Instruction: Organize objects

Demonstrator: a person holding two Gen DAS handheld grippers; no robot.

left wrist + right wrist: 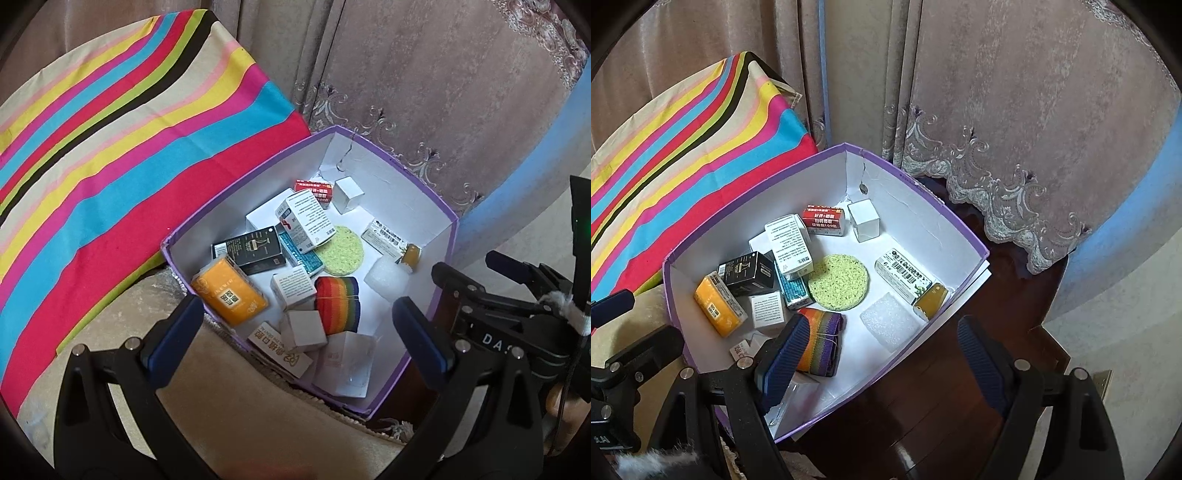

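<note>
Left wrist view: the left gripper (pixel 297 332) hangs above the near end of the purple box (pixel 258 162), jaws spread wide with nothing between them. One blue pad sits over the box's near-left wall, the other over its near-right wall; whether either pad touches the cardboard cannot be told from this angle.

Right wrist view: the right gripper (pixel 877 354) is likewise released and empty. Its left finger (pixel 783 354) overlaps the rainbow striped roll (pixel 823 339) in the picture; its right finger lies outside the box, over the dark wooden surface (pixel 997 266).

Box contents, loose on the white floor:
- orange packet (pixel 718 304) at the left wall, black carton (pixel 748 273) just beside it;
- teal foil strip (pixel 792 288) partly under a white printed carton (pixel 788 243);
- red packet (pixel 825 220) and a small white cube box (pixel 864 220) at the far end;
- green round sponge (pixel 838 281) near the centre;
- white foam block (pixel 890 325) and an amber bottle (pixel 932 299) at the right wall, beside a barcode-labelled carton (pixel 903 275).

A striped cushion (pixel 129 147) rests against the box's left side. Curtains (pixel 1015 110) hang behind.
</note>
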